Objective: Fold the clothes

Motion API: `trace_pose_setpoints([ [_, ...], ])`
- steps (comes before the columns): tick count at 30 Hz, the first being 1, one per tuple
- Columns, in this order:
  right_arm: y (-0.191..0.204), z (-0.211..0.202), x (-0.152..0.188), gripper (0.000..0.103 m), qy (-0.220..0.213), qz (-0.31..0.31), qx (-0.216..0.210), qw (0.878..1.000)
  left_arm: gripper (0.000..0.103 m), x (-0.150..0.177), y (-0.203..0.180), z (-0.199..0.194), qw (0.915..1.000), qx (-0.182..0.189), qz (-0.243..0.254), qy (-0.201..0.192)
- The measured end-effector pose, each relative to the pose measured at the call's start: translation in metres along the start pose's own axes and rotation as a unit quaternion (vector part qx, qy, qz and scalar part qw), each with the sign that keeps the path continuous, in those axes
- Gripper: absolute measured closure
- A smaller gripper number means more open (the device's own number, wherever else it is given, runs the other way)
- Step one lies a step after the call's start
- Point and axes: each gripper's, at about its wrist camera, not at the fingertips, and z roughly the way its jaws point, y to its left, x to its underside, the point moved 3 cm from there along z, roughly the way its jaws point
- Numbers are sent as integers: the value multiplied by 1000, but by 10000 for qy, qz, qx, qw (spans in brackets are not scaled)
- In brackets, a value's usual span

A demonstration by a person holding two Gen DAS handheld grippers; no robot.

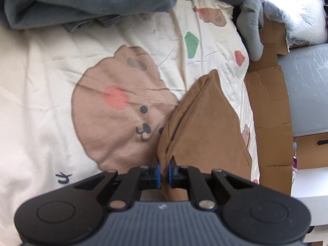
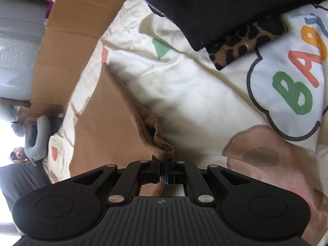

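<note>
A brown garment [image 1: 205,127] lies folded on a cream bedspread with a bear print [image 1: 114,106]. My left gripper [image 1: 164,170] is shut on its near corner, the cloth pinched between the blue pads. In the right wrist view the same brown garment [image 2: 106,119] stretches away to the left. My right gripper [image 2: 162,169] is shut on a bunched hem of it, lifted slightly off the bedspread [image 2: 194,94].
A grey-blue garment pile [image 1: 82,2] lies at the far edge. A black garment [image 2: 225,4] and a leopard-print cloth [image 2: 246,41] lie beyond the right gripper. Cardboard [image 1: 268,106] lines the bed's side, with a grey stuffed toy [image 1: 252,30] near it.
</note>
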Motion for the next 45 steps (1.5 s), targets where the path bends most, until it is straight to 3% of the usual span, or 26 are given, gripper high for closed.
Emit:
trace_pose_setpoints([
  [10, -12, 8, 0, 95, 26, 203, 423, 9989, 95, -2, 26, 24, 9997, 42, -22, 224],
  [12, -10, 3, -2, 89, 18, 118, 591, 9982, 90, -2, 27, 25, 9995, 6, 73, 302],
  [18, 4, -25, -7, 87, -237, -484, 962, 9939, 77, -1, 25, 23, 9984, 64, 349, 434],
  [24, 29, -46, -11, 87, -475, -998, 783, 9908, 70, -2, 28, 25, 9988, 184, 240, 390],
  [29, 60, -30, 4, 87, -112, -1576, 454, 9864, 69, -3, 27, 29, 9981, 316, 286, 436],
  [38, 121, 32, 51, 87, 805, -2867, 257, 9543, 74, -2, 30, 32, 9962, 557, 322, 585],
  [45, 171, 81, 94, 87, 1284, -3941, 158, 9099, 80, 4, 31, 32, 9958, 658, 216, 597],
])
